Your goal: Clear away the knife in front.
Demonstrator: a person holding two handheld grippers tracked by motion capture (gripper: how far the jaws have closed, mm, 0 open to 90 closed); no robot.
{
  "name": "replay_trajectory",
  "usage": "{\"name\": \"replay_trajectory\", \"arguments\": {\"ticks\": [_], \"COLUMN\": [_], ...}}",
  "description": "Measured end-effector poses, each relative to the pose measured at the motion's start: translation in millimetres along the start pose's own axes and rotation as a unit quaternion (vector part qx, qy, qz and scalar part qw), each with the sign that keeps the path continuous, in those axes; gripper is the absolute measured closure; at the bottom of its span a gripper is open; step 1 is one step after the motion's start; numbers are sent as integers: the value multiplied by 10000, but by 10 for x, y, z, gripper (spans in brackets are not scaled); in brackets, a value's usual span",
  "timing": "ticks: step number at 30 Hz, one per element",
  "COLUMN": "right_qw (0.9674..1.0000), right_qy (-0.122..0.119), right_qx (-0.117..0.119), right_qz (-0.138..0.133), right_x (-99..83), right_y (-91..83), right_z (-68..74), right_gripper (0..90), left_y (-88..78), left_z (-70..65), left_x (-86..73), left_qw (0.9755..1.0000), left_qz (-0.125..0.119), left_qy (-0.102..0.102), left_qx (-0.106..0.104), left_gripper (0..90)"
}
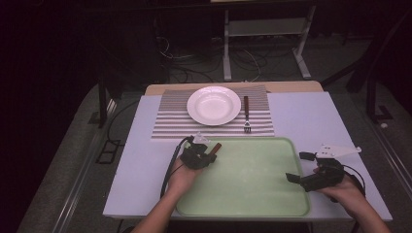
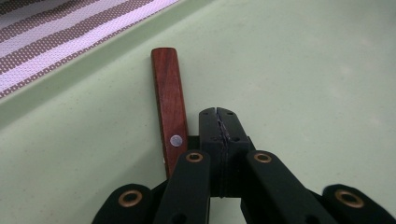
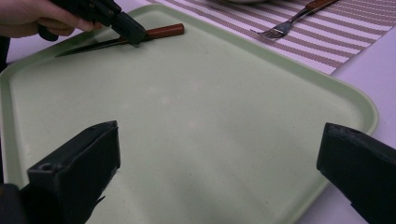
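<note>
A knife with a reddish wooden handle (image 1: 215,146) (image 2: 169,102) (image 3: 163,31) lies flat in the far left corner of the pale green tray (image 1: 252,194) (image 3: 299,60). My left gripper (image 1: 210,155) (image 2: 218,114) (image 3: 133,33) rests low over the tray with its jaws pressed together. The handle lies just to the left of the jaws, not between them. The dark blade runs back under the gripper. My right gripper (image 1: 300,167) (image 3: 219,140) hovers at the tray's right edge, jaws wide apart and holding nothing.
A striped placemat (image 1: 170,121) beyond the tray carries a white plate (image 1: 214,105) and a wooden-handled fork (image 1: 247,114) (image 3: 289,23) to its right. The tray (image 2: 303,70) sits on a light table (image 1: 301,116) with bare room at both sides.
</note>
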State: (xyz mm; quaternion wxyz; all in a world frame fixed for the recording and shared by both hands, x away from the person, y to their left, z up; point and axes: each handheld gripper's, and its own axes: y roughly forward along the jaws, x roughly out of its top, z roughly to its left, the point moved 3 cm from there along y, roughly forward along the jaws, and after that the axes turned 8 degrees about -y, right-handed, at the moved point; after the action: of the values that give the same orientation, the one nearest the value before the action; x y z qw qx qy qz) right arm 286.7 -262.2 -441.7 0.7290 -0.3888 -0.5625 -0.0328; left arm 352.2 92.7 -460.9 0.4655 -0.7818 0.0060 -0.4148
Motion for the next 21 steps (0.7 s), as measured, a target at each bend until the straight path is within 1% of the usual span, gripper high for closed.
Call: {"name": "replay_trajectory", "arguments": {"ticks": [2,7,21], "right_qw": [10000,10000,10000], "right_qy": [3,-12,0], "right_qx": [-4,-4,-11], "right_qz": [-1,13,7], "right_x": [0,-1,0], "right_y": [0,5,1], "right_z": [-2,-2,-3], "right_gripper": [0,0,0], "left_y": [4,-24,-178], "left_z": [19,73,245], "left_x": [-11,-29,-129], "left_qw": [10000,9999,9988], "left_qz": [47,21,10], "left_qy": [3,-63,-405], "left_qx": [67,124,270], "left_gripper": [896,896,896]}}
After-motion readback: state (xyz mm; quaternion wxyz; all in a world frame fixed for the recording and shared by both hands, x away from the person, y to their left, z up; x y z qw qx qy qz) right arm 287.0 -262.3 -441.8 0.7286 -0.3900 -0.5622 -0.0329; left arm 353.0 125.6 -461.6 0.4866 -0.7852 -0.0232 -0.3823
